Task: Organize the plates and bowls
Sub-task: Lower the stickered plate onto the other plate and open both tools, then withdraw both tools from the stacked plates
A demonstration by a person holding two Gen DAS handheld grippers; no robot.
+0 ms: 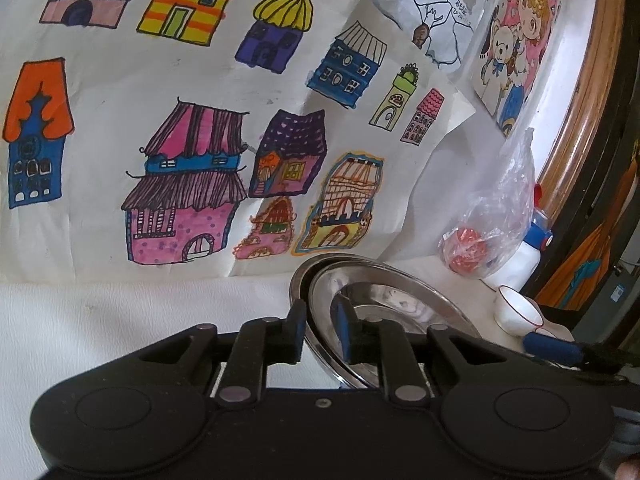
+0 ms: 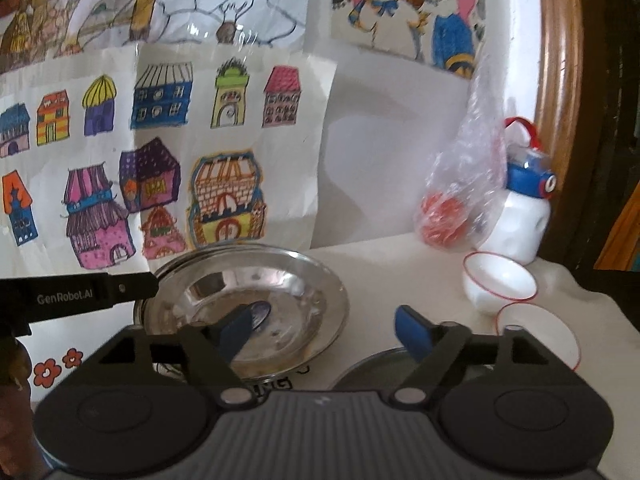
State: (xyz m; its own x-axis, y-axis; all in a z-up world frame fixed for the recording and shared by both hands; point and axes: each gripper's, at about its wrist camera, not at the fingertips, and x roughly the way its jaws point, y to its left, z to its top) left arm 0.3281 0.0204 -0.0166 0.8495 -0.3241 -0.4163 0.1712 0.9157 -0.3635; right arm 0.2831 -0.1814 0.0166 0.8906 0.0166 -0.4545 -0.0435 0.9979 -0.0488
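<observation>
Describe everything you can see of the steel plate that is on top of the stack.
The top steel plate is round, shiny metal with a broad flat rim and a shallow well holding some brownish residue. It lies slightly tilted on another steel plate, on the white table below the house drawings. The left tongs straddle its rim at the left edge. The right tongs are open above it; nothing else touches it.

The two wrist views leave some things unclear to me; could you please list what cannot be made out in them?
- Right wrist: the grey dish near the camera, mostly hidden by the right gripper.
- Right wrist: print on the table under the steel plates, covered by them.
- Left wrist: how many steel plates are stacked; only rims show.
- Left wrist: the white bowl is partly cut off by a blue finger.
</observation>
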